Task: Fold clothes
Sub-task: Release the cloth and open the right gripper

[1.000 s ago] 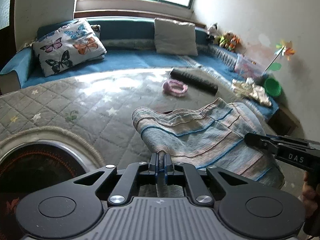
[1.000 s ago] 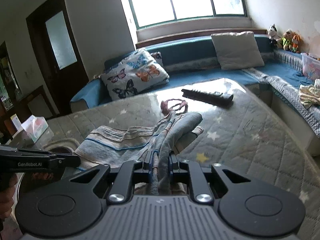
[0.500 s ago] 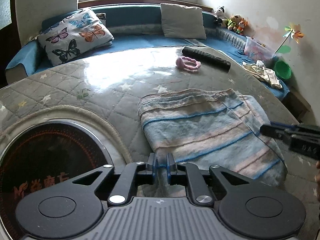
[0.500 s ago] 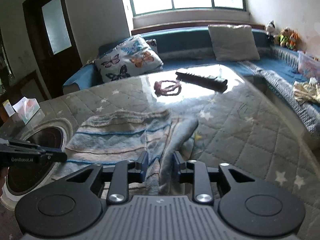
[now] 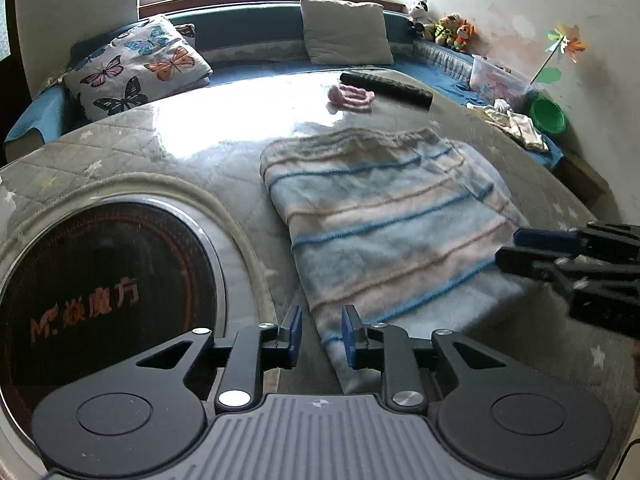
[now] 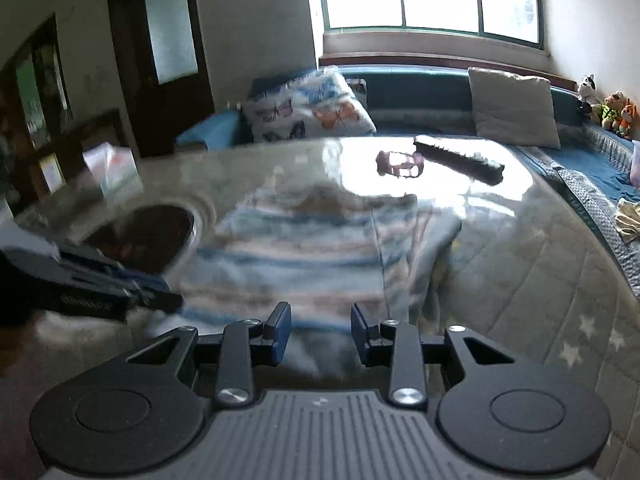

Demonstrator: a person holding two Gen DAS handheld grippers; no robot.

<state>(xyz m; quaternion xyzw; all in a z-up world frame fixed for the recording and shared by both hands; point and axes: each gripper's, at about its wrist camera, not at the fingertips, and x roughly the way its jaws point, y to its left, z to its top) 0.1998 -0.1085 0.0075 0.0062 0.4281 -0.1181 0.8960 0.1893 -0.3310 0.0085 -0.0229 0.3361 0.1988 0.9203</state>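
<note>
The striped garment (image 5: 384, 216) lies folded flat on the quilted table (image 5: 132, 152), just ahead of the left claw (image 5: 320, 332) and right claw (image 6: 320, 330), both spread and gripping nothing.

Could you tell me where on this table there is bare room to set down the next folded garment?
The quilted table cover lies bare right of the striped garment. Another bare patch lies between the garment's far edge and the butterfly pillow. The far end holds a pink band and remote control; the round cooktop fills the left.
</note>
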